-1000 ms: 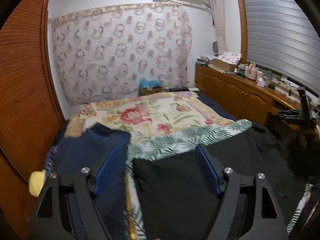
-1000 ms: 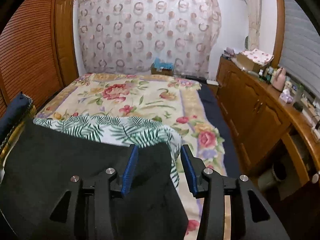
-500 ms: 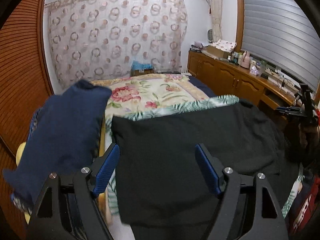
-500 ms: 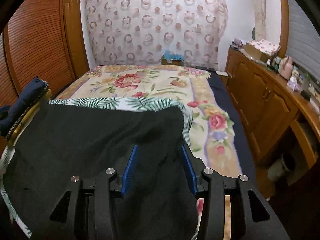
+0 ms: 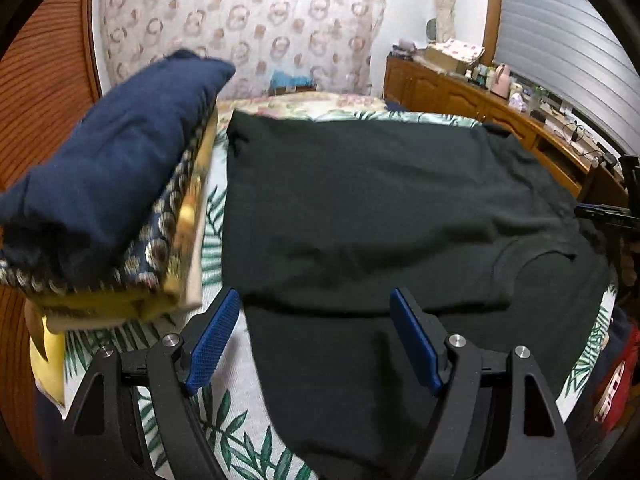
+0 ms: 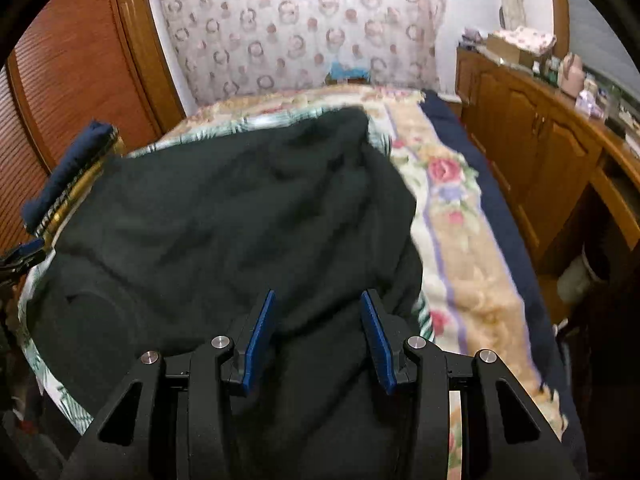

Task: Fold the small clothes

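Both jaws apart over the black garment (image 5: 380,208) — folded stack (image 5: 104,200) crowds its left edge.

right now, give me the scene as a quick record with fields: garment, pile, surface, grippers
garment: black garment spread on the bed, partly folded
pile: navy folded cloth atop a stack of folded clothes, beside the garment
surface: leaf-print sheet over a floral blanket
left gripper: open, above garment's near edge
right gripper: fabric between the jaws, grip unclear

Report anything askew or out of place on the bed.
The black garment is not flat: its right side is bunched into folds. The folded pile to its left looks tidy. Nothing spilled or damaged.
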`<state>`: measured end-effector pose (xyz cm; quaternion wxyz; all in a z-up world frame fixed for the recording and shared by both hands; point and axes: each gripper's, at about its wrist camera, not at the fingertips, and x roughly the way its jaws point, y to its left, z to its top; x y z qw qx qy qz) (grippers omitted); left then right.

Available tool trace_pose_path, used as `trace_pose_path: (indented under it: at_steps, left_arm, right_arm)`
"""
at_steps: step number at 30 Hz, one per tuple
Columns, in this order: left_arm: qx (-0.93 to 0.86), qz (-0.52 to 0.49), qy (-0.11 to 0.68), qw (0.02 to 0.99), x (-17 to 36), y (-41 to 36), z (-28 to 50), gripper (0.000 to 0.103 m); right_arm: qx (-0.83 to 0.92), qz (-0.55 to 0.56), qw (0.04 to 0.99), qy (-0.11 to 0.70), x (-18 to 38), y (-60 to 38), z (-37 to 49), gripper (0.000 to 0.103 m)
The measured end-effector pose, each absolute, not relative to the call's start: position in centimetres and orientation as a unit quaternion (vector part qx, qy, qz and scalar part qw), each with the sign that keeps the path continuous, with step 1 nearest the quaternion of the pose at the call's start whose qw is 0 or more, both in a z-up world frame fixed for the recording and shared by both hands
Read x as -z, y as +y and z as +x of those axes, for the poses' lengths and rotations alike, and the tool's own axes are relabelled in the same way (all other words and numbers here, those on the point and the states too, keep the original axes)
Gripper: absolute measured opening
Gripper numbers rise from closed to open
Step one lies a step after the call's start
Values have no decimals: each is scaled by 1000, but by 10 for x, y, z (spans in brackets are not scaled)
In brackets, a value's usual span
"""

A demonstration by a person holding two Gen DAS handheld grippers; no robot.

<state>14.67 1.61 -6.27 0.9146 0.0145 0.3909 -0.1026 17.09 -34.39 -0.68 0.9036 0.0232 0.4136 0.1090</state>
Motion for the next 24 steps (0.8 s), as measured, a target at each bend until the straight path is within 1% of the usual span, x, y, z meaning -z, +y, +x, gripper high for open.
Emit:
trace_pose_path:
  at_steps: [7,13,14,17,18,24]
  left_arm:
    - [98,16,407,908,75,19,144,78]
    - [93,32,427,899,83,14,147,79]
    - [94,32,427,899,82,13,147,79]
    - [98,32,433,896,84,13,149,88]
    - [100,33,434,895,84,13,150,89]
    - [101,28,431,896,81,16,150,88]
  right_arm:
    - [-113,19,905,409,-8,-339,187,46]
    - [-93,11,907,410,-3,-334,198,46]
    - [-90,10,909,407,0,-330,196,46]
    - [-80,1,915,396,3,-324,193,46]
    - [-77,-5,916,394,5,-321,192,46]
    - [-73,-7,920,386,11,-317,183,46]
